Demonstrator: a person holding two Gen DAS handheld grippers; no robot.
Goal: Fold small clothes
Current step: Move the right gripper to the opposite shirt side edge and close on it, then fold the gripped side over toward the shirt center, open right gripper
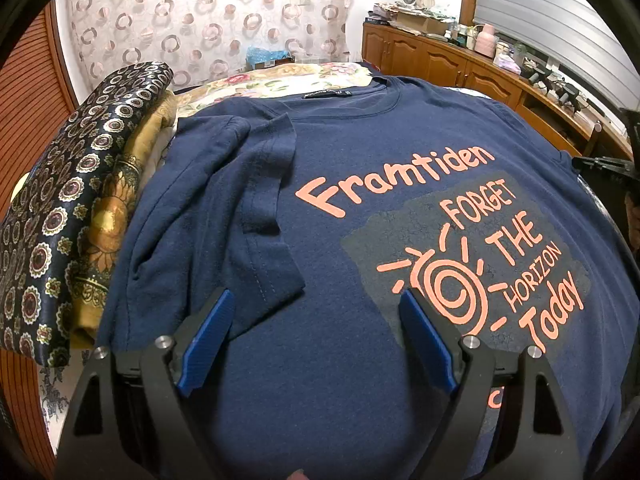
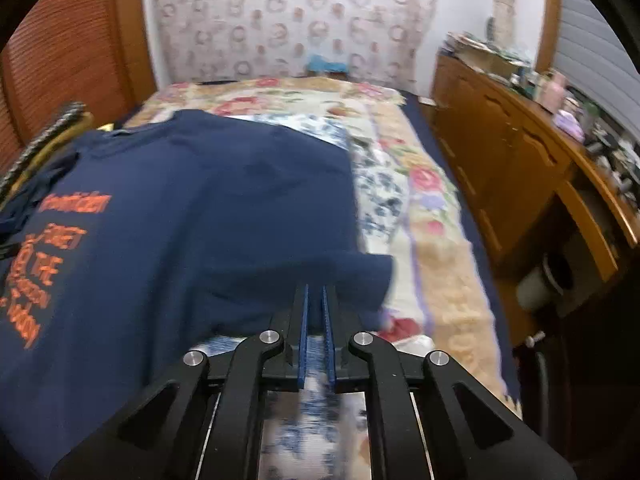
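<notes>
A navy T-shirt point(image 1: 340, 184) with orange print lies front up on the bed. Its left sleeve point(image 1: 240, 184) is folded in over the chest. My left gripper point(image 1: 317, 294) hangs just above the shirt's lower front, open wide, with nothing between its blue pads point(image 1: 208, 336). In the right wrist view the same T-shirt point(image 2: 200, 200) fills the left half. My right gripper point(image 2: 316, 289) is shut on the shirt's right sleeve point(image 2: 360, 276) at the shirt's near right edge; the navy cloth bunches around the fingertips. That view is blurred.
A stack of folded patterned cloths point(image 1: 80, 200) lies against the shirt's left side. The floral bedspread point(image 2: 432, 240) stretches to the right of the shirt. A wooden cabinet point(image 2: 520, 184) with a cluttered top runs along the bed's right side. A curtain point(image 1: 200, 20) hangs behind.
</notes>
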